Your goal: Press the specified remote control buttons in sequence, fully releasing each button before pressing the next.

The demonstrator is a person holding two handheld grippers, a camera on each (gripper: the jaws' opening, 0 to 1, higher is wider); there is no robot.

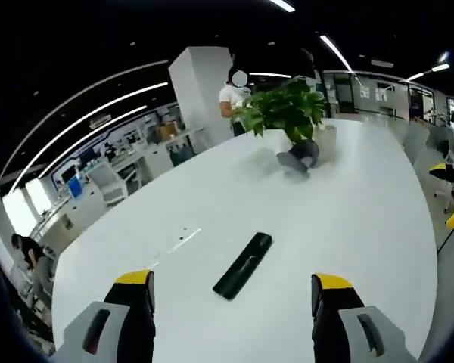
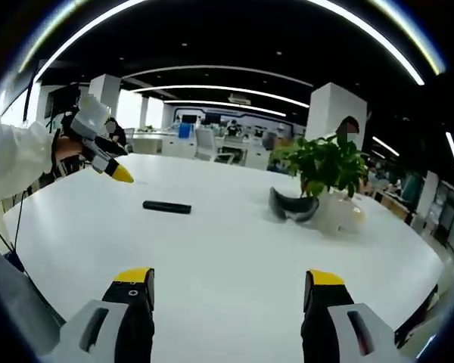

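I cannot read any buttons on the slim black rectangular remote control (image 1: 243, 265); at this range its face is one dark bar. It lies flat on the white glossy tabletop (image 1: 363, 219), centre-low in the left gripper view, ahead of my left gripper (image 1: 231, 291), whose yellow-tipped jaws stand apart, holding nothing. In the right gripper view the remote sits left of centre, and my right gripper (image 2: 228, 288) is likewise spread and empty. The left gripper appears at upper left there, cut off by a white sleeve (image 2: 11, 159). A green potted plant (image 2: 327, 170) and a dark curved headset-like object (image 2: 291, 206) stand right of centre. Behind them: white columns, ceiling light strips, desks.
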